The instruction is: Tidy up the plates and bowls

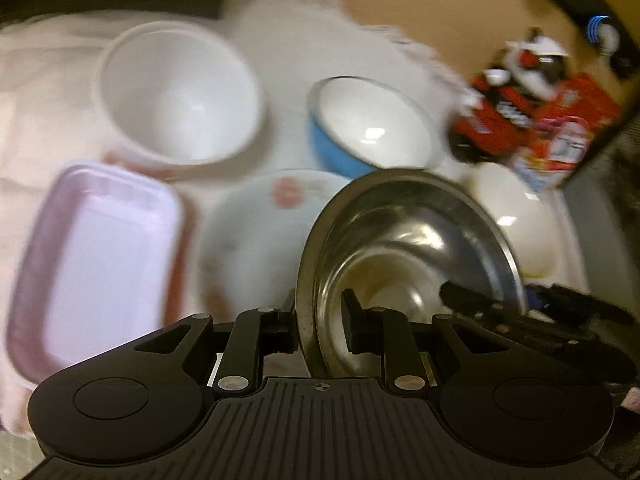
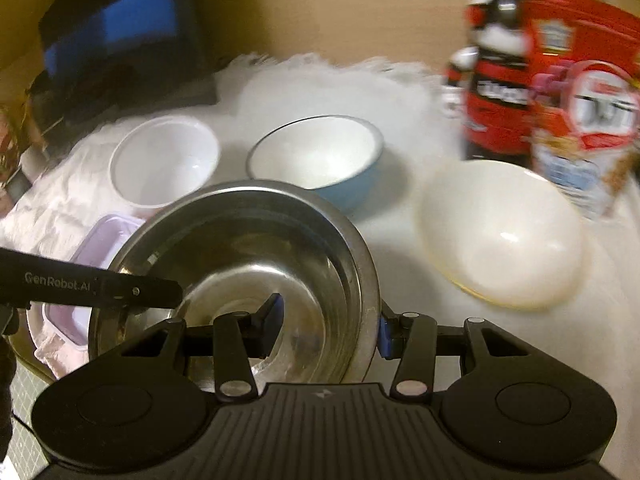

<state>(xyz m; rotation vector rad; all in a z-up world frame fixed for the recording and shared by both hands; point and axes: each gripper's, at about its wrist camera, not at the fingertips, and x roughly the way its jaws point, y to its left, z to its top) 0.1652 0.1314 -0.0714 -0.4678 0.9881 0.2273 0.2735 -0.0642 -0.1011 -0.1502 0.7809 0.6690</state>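
Note:
A steel bowl (image 1: 400, 248) (image 2: 248, 256) hangs tilted above the white cloth, held by both grippers. My left gripper (image 1: 320, 328) is shut on its near rim, one finger inside and one outside. My right gripper (image 2: 326, 328) is shut on the opposite rim and shows as a black arm (image 1: 520, 320) in the left wrist view. Beyond lie a white bowl (image 1: 180, 92) (image 2: 164, 160), a blue bowl (image 1: 360, 120) (image 2: 316, 152) with a white inside, a cream bowl (image 1: 512, 216) (image 2: 500, 232) and a white plate (image 1: 256, 232) with a red mark. Both views are blurred.
A lilac rectangular container (image 1: 100, 264) (image 2: 100, 240) lies at the left on a pink cloth. Red food packages (image 1: 540, 112) (image 2: 560, 100) stand at the back right. A dark screen (image 2: 120, 40) with a blue picture sits at the back left.

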